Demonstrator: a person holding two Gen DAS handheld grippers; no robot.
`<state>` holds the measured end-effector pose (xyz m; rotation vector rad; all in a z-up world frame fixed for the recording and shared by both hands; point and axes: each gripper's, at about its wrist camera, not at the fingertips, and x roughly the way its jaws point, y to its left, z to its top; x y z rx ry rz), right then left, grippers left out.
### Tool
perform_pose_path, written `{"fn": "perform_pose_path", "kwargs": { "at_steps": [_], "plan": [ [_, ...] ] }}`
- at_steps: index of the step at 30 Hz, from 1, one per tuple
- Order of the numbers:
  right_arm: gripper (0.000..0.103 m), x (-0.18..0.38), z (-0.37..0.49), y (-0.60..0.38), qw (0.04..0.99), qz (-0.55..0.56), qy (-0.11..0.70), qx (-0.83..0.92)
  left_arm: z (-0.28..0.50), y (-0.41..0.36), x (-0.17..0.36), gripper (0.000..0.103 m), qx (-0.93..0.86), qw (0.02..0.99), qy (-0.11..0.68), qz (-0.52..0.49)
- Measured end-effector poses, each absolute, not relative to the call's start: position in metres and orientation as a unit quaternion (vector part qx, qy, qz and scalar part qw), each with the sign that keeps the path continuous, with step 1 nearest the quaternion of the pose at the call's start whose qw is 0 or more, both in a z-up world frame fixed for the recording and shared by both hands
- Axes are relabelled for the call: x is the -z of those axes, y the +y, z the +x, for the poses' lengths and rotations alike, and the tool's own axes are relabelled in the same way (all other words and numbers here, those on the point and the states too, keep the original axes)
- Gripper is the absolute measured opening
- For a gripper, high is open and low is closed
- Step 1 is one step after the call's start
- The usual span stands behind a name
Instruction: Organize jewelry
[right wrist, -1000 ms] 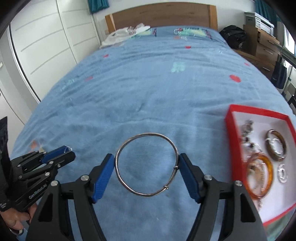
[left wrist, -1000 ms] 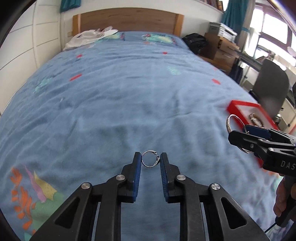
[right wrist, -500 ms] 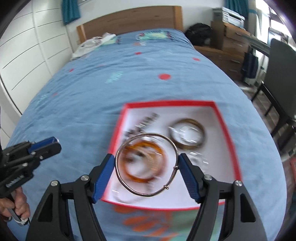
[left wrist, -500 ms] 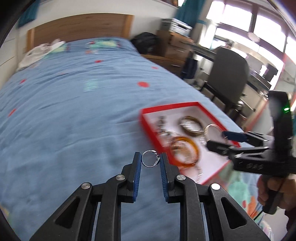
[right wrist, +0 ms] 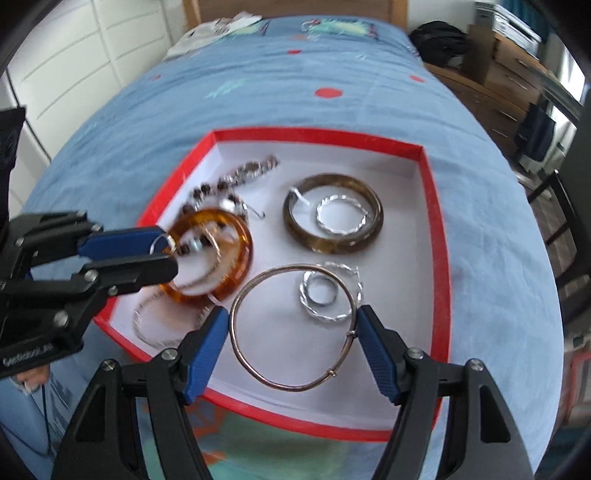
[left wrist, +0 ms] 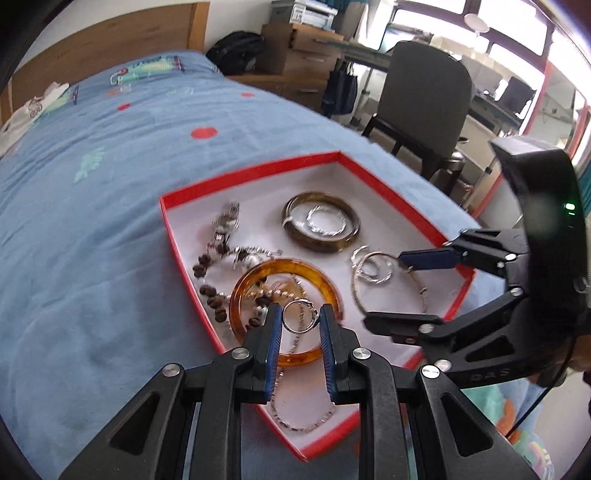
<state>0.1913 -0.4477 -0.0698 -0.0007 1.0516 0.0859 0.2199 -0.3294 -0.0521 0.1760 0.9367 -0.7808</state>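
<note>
A red jewelry box [left wrist: 255,176] [right wrist: 437,229] with a white floor lies on the blue bed. In it are an amber bangle [left wrist: 325,285] [right wrist: 242,236], a dark olive bangle [left wrist: 321,243] [right wrist: 295,225], twisted silver rings [right wrist: 341,216], a bead bracelet [left wrist: 207,291] and a chain. My left gripper [left wrist: 298,318] [right wrist: 168,251] is shut on a small silver ring [left wrist: 298,314] over the amber bangle. My right gripper [right wrist: 293,326] [left wrist: 400,286] is shut on a thin silver bangle [right wrist: 236,332] just above the box's near part.
The blue bedspread [left wrist: 92,221] spreads to the left and far side. A wooden headboard [left wrist: 110,40] and white clothes [right wrist: 218,26] are at the far end. A chair [left wrist: 424,96], desk and drawers stand right of the bed.
Both grippers have moved from over the bedspread to over the red box, each still holding its piece. The box now fills both views.
</note>
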Motion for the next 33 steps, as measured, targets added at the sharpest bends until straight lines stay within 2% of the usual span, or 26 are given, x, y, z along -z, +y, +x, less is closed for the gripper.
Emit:
{"fn": "perform_pose_path", "kwargs": {
  "at_steps": [17, 19, 20, 23, 28, 33],
  "plan": [
    [0.07, 0.077, 0.199, -0.442, 0.836, -0.063, 0.541, -0.068, 0.22, -0.337, 0.065, 0.025, 0.356, 0.807, 0.456, 0.124],
    [0.07, 0.075, 0.197, -0.444, 0.838, -0.063, 0.538, -0.066, 0.221, -0.336, 0.062, 0.029, 0.352, 0.809, 0.455, 0.12],
    [0.07, 0.073, 0.195, -0.445, 0.839, -0.061, 0.537, -0.063, 0.221, -0.335, 0.059, 0.04, 0.35, 0.812, 0.452, 0.119],
    [0.07, 0.066, 0.189, -0.45, 0.845, -0.052, 0.53, -0.056, 0.217, -0.33, 0.048, 0.052, 0.345, 0.82, 0.442, 0.113],
    [0.07, 0.044, 0.173, -0.454, 0.856, -0.036, 0.514, -0.038, 0.203, -0.309, 0.023, 0.058, 0.33, 0.834, 0.429, 0.103],
    [0.07, 0.015, 0.144, -0.444, 0.873, -0.009, 0.487, -0.02, 0.176, -0.275, 0.001, 0.075, 0.287, 0.855, 0.425, 0.073]
  ]
}}
